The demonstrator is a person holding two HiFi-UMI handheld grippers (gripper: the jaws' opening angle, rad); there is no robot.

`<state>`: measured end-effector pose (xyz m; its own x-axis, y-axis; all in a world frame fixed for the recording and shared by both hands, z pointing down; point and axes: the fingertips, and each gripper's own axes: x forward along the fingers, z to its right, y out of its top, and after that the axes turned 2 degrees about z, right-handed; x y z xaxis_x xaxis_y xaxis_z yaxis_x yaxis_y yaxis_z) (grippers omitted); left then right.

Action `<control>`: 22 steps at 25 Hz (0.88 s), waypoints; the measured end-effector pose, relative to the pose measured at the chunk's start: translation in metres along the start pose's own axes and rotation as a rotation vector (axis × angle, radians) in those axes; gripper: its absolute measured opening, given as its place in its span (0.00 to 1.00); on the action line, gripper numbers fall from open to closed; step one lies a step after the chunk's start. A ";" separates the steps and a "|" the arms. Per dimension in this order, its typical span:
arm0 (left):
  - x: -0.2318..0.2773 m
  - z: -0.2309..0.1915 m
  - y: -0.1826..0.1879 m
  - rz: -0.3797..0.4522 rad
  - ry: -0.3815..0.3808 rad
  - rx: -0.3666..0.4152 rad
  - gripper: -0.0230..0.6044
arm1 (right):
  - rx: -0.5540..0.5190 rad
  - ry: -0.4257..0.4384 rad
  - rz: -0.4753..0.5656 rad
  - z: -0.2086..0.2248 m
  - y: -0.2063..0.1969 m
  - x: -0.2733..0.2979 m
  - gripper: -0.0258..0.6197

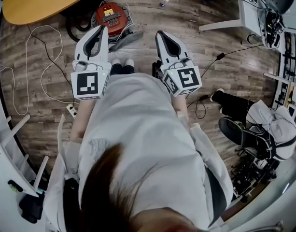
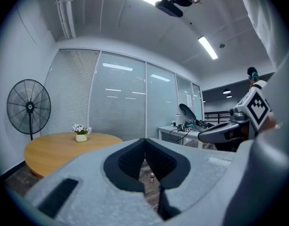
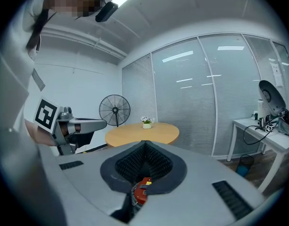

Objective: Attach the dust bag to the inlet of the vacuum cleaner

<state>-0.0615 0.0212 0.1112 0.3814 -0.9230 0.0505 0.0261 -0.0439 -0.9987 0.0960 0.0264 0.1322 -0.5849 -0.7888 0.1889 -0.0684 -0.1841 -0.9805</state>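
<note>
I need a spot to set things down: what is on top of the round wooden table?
A small flower pot stands on the table; the right gripper covers its near edge.

1 vacuum cleaner [image 1: 110, 17], 1 round table [image 1: 41, 1], 1 fan [image 2: 28, 108], 1 flowerpot [image 2: 81, 136] — 2 grippers [image 1: 105, 29] [image 1: 160, 34].

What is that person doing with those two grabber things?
A person stands on the wooden floor, holding a left gripper and a right gripper out in front, both shut and empty. A red vacuum cleaner sits on the floor just ahead, beside a round wooden table. Neither gripper touches it, so the job has not started yet.
</note>
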 end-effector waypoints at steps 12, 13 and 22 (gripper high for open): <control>0.018 0.003 -0.002 -0.012 -0.030 -0.003 0.07 | 0.030 -0.019 -0.005 0.016 -0.002 0.004 0.04; 0.019 0.004 -0.002 -0.014 -0.034 -0.002 0.06 | 0.031 -0.024 -0.007 0.018 -0.003 0.003 0.04; 0.026 0.005 -0.008 -0.032 -0.059 0.007 0.07 | 0.031 -0.043 -0.012 0.024 -0.005 0.006 0.04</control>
<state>-0.0476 -0.0005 0.1203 0.4343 -0.8970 0.0826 0.0453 -0.0699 -0.9965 0.1119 0.0083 0.1399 -0.5491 -0.8106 0.2036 -0.0502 -0.2112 -0.9762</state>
